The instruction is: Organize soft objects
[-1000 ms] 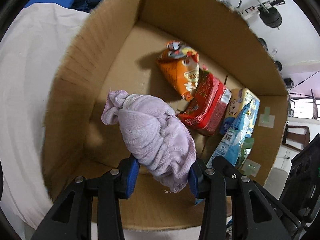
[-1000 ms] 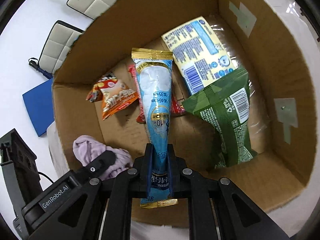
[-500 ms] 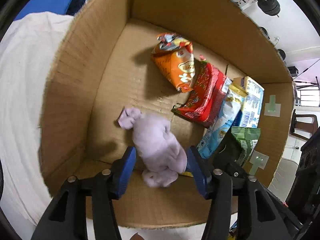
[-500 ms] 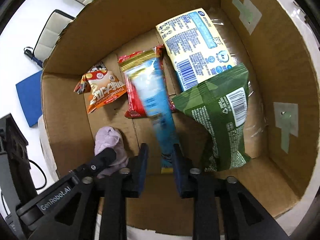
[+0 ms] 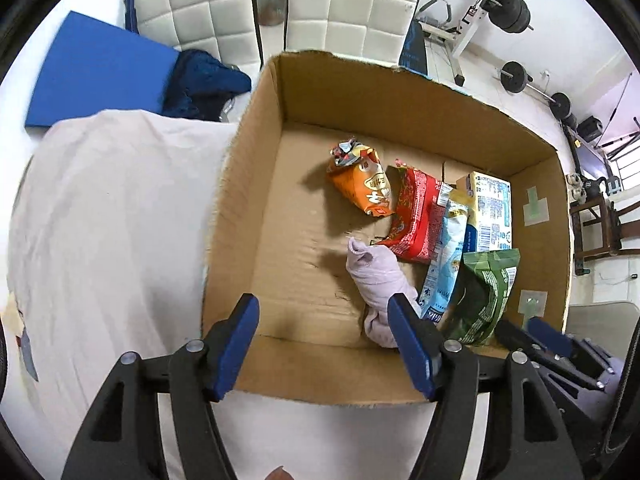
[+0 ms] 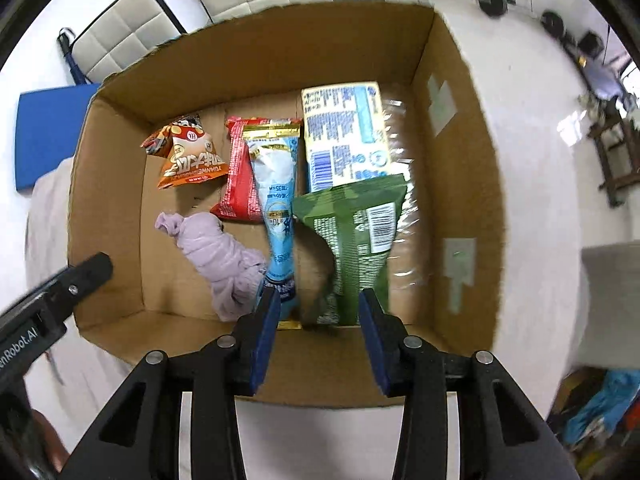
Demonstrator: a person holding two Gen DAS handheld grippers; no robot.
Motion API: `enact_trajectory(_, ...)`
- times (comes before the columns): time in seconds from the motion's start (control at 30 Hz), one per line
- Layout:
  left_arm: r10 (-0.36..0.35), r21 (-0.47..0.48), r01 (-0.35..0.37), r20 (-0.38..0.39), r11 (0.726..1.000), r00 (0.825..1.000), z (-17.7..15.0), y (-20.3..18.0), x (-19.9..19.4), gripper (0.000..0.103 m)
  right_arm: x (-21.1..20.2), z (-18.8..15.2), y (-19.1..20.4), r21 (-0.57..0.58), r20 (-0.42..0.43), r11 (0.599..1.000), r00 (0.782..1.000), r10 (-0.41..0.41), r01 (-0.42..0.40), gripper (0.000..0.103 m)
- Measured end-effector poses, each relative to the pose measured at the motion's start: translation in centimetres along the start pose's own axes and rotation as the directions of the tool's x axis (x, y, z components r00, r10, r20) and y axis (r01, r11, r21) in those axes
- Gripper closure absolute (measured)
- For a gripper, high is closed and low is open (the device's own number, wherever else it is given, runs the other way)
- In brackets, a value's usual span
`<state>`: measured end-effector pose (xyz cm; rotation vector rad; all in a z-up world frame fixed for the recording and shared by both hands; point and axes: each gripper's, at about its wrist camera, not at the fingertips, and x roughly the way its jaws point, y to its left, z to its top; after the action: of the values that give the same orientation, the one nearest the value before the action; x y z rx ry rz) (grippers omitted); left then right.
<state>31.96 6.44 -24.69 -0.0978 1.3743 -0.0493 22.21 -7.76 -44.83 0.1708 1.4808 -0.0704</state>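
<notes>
Both tools share one build: matte black plastic arms with triangular cut-outs, round silver screw heads at the joints, and flat blue pads lining the inner faces of the fingers. The left gripper (image 5: 324, 344) shows four such screws across its linkage, and its fingers (image 5: 236, 348) taper toward the tips. The right gripper (image 6: 316, 336) looks the same. In the right wrist view, the left tool's black body carries white "GenRobot.AI" lettering.
</notes>
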Motion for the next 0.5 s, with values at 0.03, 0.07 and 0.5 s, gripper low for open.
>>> enact_trajectory(0.03, 0.008, 0.003, -0.008, 0.006, 1.000, 1.000, -0.1, -0.2, -0.1, 0.029, -0.4, -0.2, 0.0, -0.006, 0.010, 1.000, 1.000, -0.008, 0.008, 0.047)
enact_trajectory(0.07, 0.017, 0.007, -0.017, 0.018, 1.000, 1.000, -0.3, -0.3, -0.3, 0.023, -0.8, -0.6, 0.0, -0.013, 0.023, 1.000, 1.000, -0.013, 0.013, 0.044)
enact_trajectory(0.5, 0.069, 0.032, -0.073, 0.104, 0.997, 0.992, -1.7, -1.4, -2.6, 0.005, -4.7, -1.8, -0.1, -0.027, 0.105, 0.997, 0.992, -0.074, 0.077, 0.001)
